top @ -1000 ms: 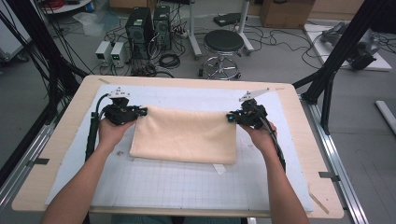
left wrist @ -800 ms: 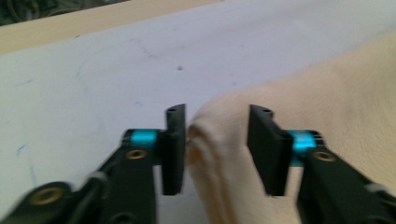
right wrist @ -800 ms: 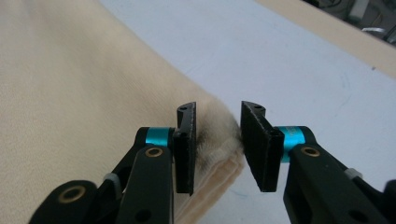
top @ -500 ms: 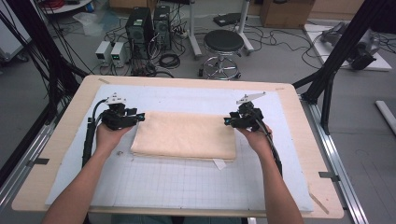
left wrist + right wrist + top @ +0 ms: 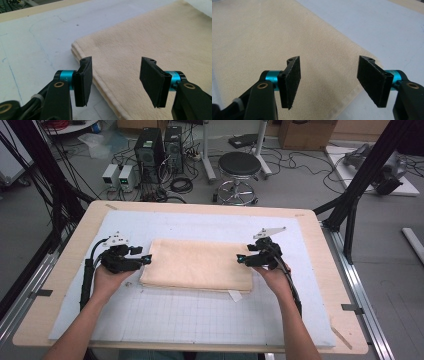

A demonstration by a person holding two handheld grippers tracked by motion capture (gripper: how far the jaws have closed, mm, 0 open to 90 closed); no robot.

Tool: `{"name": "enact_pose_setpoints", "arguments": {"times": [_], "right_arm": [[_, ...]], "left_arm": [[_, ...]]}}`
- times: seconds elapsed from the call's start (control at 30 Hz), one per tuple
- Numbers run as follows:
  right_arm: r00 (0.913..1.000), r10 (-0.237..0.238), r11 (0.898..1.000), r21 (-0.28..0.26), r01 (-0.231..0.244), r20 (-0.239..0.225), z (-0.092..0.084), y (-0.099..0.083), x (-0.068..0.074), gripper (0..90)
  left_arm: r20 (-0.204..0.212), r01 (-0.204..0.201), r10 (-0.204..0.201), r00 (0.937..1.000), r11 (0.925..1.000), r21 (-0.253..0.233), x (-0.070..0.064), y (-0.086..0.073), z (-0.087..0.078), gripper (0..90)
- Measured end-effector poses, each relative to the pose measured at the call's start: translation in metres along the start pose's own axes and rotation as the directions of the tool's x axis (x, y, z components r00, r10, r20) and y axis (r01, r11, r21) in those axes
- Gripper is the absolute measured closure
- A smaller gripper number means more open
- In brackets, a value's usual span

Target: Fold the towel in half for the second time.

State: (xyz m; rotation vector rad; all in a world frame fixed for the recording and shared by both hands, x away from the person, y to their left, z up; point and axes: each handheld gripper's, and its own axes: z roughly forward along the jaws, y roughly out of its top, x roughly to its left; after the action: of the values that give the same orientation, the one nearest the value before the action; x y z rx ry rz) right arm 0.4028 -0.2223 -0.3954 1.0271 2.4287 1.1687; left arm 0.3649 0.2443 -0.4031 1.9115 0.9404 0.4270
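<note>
A folded cream towel [image 5: 197, 265] lies flat on the white grid mat [image 5: 200, 315] in the middle of the table. My left gripper [image 5: 146, 259] sits at the towel's left edge, and its jaws have just been opening. In the left gripper view that gripper [image 5: 115, 77] stands open above the towel's [image 5: 140, 42] folded edge, nothing between the pads. My right gripper [image 5: 241, 259] is at the towel's right edge, its jaws also just opening. Seen in the right gripper view, it [image 5: 328, 77] is open over the towel's [image 5: 262, 37] hem with nothing gripped.
The wooden table [image 5: 320, 245] frames the mat. A small white tag [image 5: 235, 295] pokes out under the towel's near right corner. On the floor beyond stand a stool [image 5: 240, 167], computer cases [image 5: 155, 147] and cables. Black frame posts [image 5: 360, 185] rise at the right.
Both grippers have let go of the towel and their jaws have opened. The left hand has drawn back toward the towel's left edge. The towel now lies flat.
</note>
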Motion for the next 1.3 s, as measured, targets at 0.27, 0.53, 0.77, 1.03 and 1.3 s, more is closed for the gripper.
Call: {"name": "enact_pose_setpoints", "arguments": {"times": [0.27,0.53,0.77,1.03,1.3], "right_arm": [[0.9996,0.030,0.999,-0.012,-0.029,0.001,0.001,-0.011,0.004,24.6],[1.0000,0.001,0.999,-0.034,-0.001,-0.001,-0.006,-0.007,0.013,20.4],[0.9997,-0.022,0.998,-0.061,0.022,0.006,-0.016,-0.005,0.020,17.1],[0.9996,-0.029,0.999,-0.045,0.029,-0.001,-0.022,-0.005,0.026,12.9],[0.9976,-0.069,0.996,-0.053,0.068,-0.002,-0.030,-0.006,0.036,12.6]], "left_arm": [[0.004,-0.026,0.026,0.9997,0.9992,0.029,-0.012,-0.012,-0.004,36.6],[0.014,-0.009,0.008,0.9999,0.9993,0.035,-0.014,-0.019,-0.009,27.6],[0.017,-0.017,0.017,0.9997,0.9995,0.027,-0.022,-0.021,-0.014,20.3],[0.023,-0.011,0.011,0.9997,0.9999,0.003,-0.025,-0.021,-0.025,15.7],[0.023,-0.003,0.004,0.9997,0.9998,-0.021,-0.027,-0.020,-0.037,13.1]]}}
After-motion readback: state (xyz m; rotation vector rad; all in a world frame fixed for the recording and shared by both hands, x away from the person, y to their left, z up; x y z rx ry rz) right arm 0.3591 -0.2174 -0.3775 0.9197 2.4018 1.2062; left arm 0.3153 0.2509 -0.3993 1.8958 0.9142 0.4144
